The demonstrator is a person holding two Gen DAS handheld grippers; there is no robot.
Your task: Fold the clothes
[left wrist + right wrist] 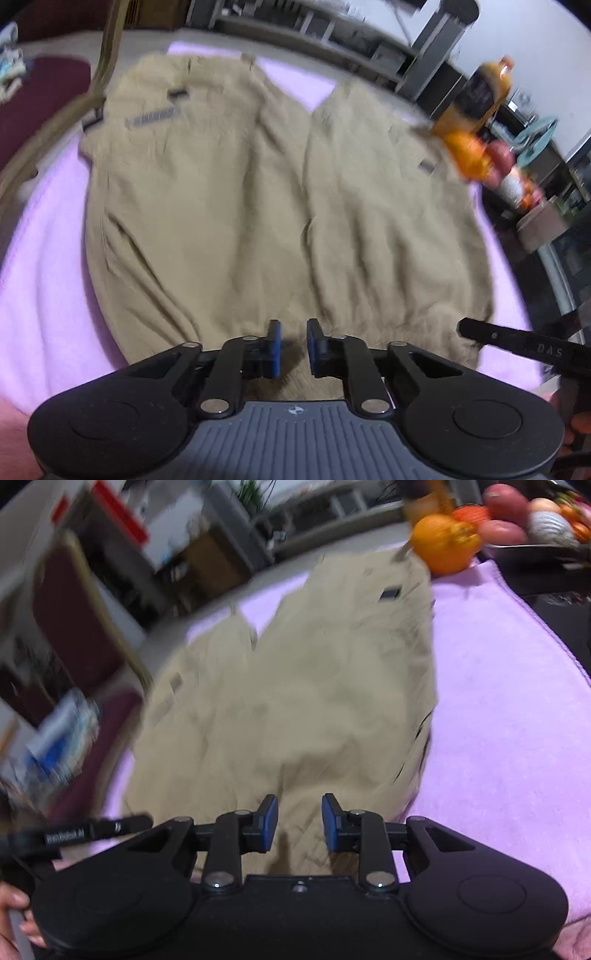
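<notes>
My left gripper (293, 347): the blue pads (275, 347) stand a narrow gap apart, with nothing pinched between them; the tan fabric seen through the gap lies below, and I cannot tell whether the tips touch it. My right gripper (300, 823): its blue pads (269, 825) stand somewhat wider apart, likewise closed on nothing, with creased cloth showing beneath the gap.

The khaki trousers (236, 206) lie directly ahead of both pairs of fingers, spread flat with the two legs side by side and running away from me; the near edge sits just under the fingertips. A grey label patch (153, 119) shows on the far left part of the garment, and a small dark tab (390, 592) near its far right edge.

Under the garment, extending beyond my fingers on either side, is the pink towel (509, 686). The tip of the other gripper enters each view from the side, level with my own fingers.

Beyond the far right corner of the cloth: an orange fruit (443, 546), red apples (504, 502) behind it, and an orange-filled bottle (484, 92). To the far left, a maroon chair (37, 99). Both views are motion-blurred.
</notes>
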